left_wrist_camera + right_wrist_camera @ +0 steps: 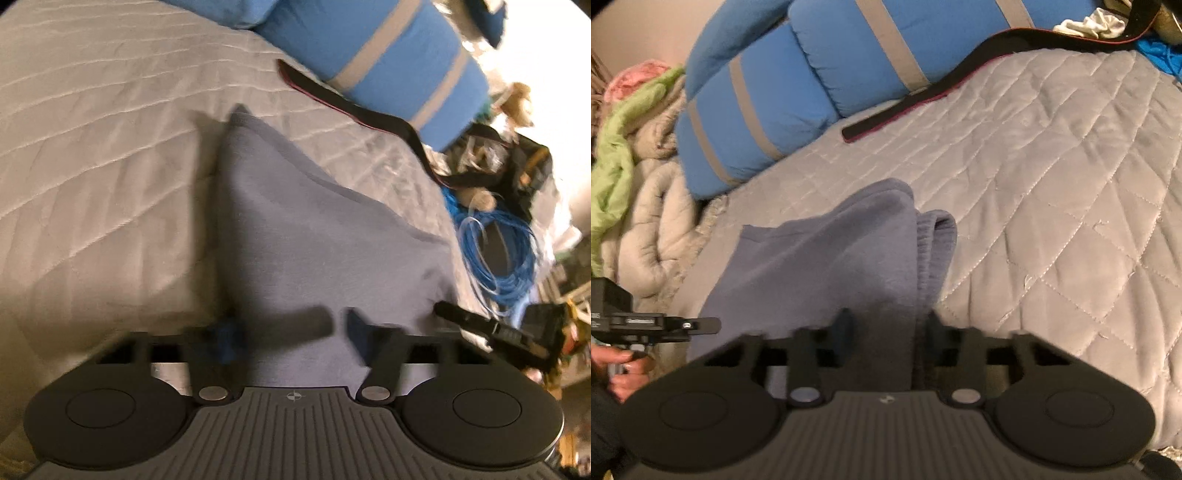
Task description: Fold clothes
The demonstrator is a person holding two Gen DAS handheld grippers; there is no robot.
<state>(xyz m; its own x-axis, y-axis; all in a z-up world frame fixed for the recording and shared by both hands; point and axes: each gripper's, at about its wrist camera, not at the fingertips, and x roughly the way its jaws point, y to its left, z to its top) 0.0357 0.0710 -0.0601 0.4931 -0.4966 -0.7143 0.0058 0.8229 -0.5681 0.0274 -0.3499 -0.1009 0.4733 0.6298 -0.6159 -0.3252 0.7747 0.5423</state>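
Observation:
A grey-blue garment (314,229) lies partly folded on the quilted grey bedspread (92,147). My left gripper (291,332) hovers over its near edge with jaws apart and nothing between them. In the right wrist view the same garment (827,258) shows a ribbed cuff or hem (936,240) bunched on its right side. My right gripper (888,328) is open above the garment's near part, its fingers either side of the fold. The right gripper's body shows in the left wrist view (491,328), and the left gripper's body shows in the right wrist view (646,325).
A blue bolster with grey stripes (798,92) lies at the back of the bed, with a black strap (923,103) beside it. Beige and green bedding (631,184) is piled to the left. A coil of blue cable (498,251) and clutter lie off the bed's right edge.

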